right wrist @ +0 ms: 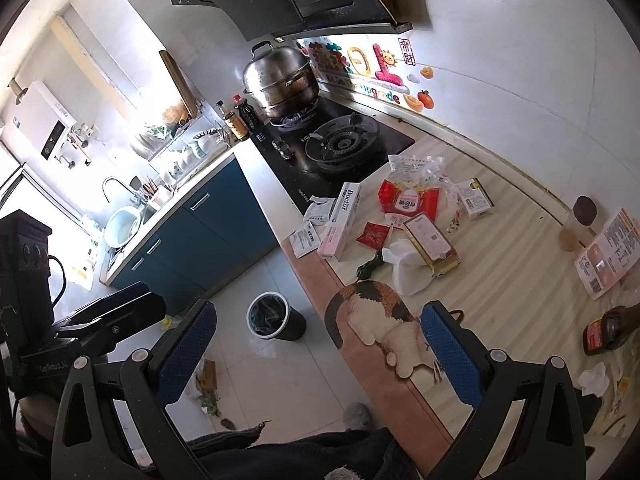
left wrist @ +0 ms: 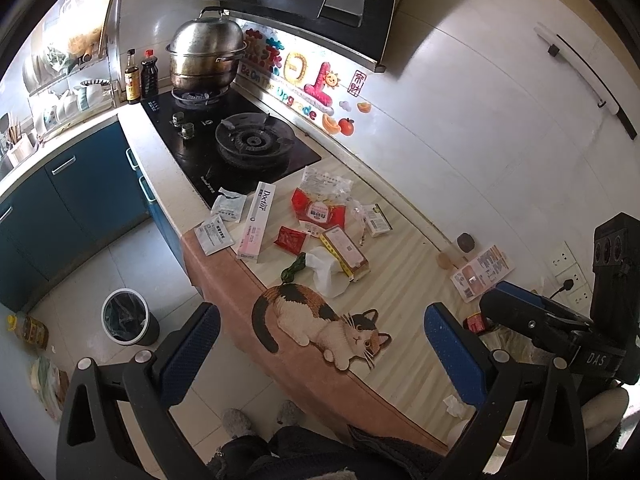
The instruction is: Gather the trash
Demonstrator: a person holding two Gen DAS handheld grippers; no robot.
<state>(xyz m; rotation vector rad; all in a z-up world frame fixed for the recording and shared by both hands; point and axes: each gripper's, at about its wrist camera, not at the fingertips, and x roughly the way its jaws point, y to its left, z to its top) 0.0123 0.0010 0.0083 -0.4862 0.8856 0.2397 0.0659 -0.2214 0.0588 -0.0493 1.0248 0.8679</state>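
Left wrist view: left gripper (left wrist: 320,356) gapes wide, empty, over the cat mat (left wrist: 320,326); crumpled tissue (left wrist: 328,276) lies near at twelve o'clock. Right gripper (right wrist: 320,356) likewise empty.

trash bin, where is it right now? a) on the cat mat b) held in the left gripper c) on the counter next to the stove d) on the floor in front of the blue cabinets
d: the trash bin stands on the tiled floor below the counter edge, near the blue cabinets, with a dark liner inside; both grippers are open and hold nothing.
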